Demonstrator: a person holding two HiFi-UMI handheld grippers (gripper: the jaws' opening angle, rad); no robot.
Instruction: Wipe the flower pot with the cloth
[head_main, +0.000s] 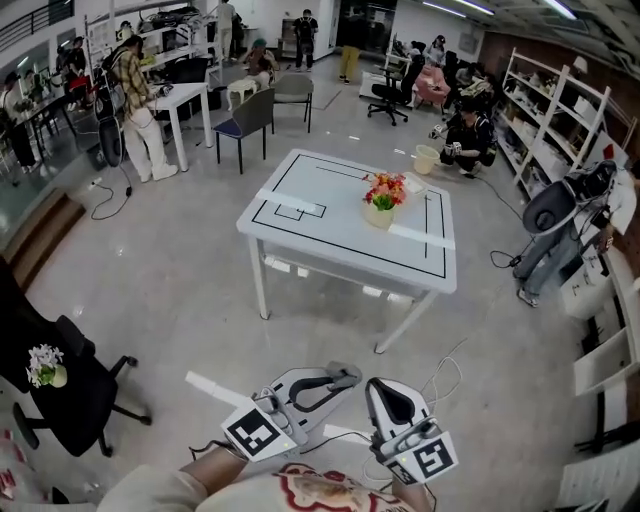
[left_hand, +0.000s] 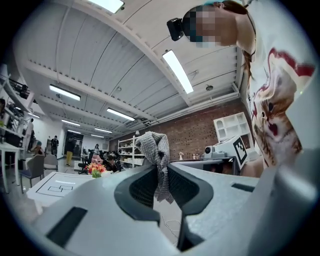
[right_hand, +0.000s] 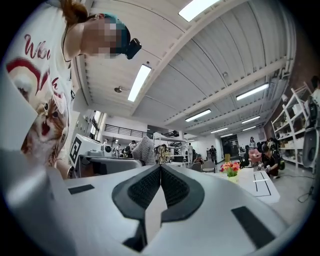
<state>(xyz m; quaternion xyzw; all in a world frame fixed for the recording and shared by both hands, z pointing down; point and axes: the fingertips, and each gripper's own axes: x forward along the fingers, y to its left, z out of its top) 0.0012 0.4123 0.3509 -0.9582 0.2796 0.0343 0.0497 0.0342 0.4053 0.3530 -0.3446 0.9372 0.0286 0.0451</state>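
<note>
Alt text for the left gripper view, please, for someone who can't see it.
The left tongs pinch a grey knitted cloth, which sticks up between the jaws. Far off at the left, a flower pot with bright flowers stands on a white table marked with black lines.

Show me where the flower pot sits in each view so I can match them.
Head view: flower pot on the white table, upper middle.
Left gripper view: flower pot small, middle left, left of the cloth in the jaws.
Right gripper view: flower pot small, right of centre.
Shared landmark: the white table with black lines under it.
</note>
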